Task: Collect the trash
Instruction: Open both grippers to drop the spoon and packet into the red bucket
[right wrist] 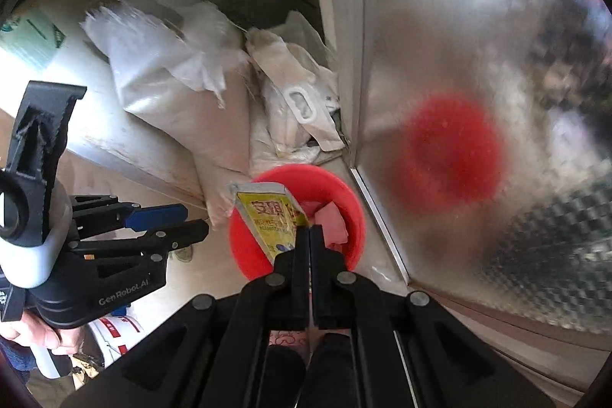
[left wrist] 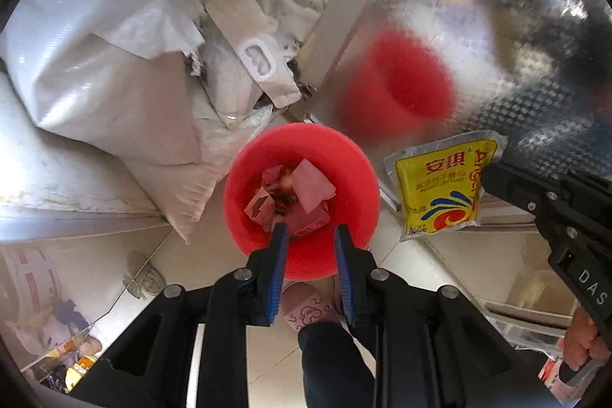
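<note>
Both grippers nose-down over red bin (left wrist: 306, 155)

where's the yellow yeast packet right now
The yellow yeast packet is pinched in the right gripper, hanging above the red bin; in the left wrist view it sits right of the bin, beside the metal panel.

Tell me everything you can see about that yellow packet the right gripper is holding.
The yellow packet is a flat foil-edged sachet, yellow-faced with red Chinese characters, the words "instant dry yeast" and a red-and-blue swirl. It looks crinkled and mostly empty. The right gripper is shut on one edge, so it hangs in the air, tilted. In the right wrist view it overlaps the red bin; in the left wrist view it sits beside the bin, near the shiny metal panel. Nothing else touches it.
</note>
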A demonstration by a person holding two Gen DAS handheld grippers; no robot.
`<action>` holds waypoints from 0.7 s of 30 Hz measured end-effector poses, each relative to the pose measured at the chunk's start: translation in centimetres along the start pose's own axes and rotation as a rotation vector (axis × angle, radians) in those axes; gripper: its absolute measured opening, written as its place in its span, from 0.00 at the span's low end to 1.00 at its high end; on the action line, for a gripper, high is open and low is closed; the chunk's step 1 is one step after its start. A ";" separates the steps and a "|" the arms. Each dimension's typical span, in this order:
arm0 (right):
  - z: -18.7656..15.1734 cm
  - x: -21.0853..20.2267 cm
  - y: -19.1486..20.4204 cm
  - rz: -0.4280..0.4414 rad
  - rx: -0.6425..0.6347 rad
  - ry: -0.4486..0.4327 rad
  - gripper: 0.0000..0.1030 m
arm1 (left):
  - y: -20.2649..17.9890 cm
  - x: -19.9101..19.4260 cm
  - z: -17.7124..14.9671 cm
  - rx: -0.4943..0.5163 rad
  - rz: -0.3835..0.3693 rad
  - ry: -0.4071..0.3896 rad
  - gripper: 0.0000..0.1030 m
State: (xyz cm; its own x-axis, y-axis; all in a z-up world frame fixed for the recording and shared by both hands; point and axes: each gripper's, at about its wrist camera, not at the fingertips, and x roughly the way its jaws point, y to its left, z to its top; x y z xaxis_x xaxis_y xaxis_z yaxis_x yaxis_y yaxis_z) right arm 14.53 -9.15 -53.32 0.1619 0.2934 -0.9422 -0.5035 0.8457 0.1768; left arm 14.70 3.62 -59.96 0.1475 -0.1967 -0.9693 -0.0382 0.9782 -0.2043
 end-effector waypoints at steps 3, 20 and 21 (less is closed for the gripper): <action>-0.1 0.9 -0.6 0.001 0.021 0.017 0.00 | -0.1 0.3 0.1 0.011 0.007 0.017 0.22; -0.2 3.7 0.5 0.042 -0.122 0.091 0.00 | 2.3 -0.3 -0.9 -0.075 0.111 0.041 0.28; -0.2 4.4 0.7 0.047 -0.140 0.097 0.00 | 2.6 -0.1 -1.1 -0.092 0.113 0.040 0.31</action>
State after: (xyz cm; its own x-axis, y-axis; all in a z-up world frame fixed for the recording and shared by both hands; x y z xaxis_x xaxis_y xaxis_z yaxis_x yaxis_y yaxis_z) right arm 14.70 -7.39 -57.38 0.0562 0.2814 -0.9579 -0.6233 0.7594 0.1866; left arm 13.46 6.15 -60.54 0.0976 -0.0903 -0.9911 -0.1428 0.9843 -0.1038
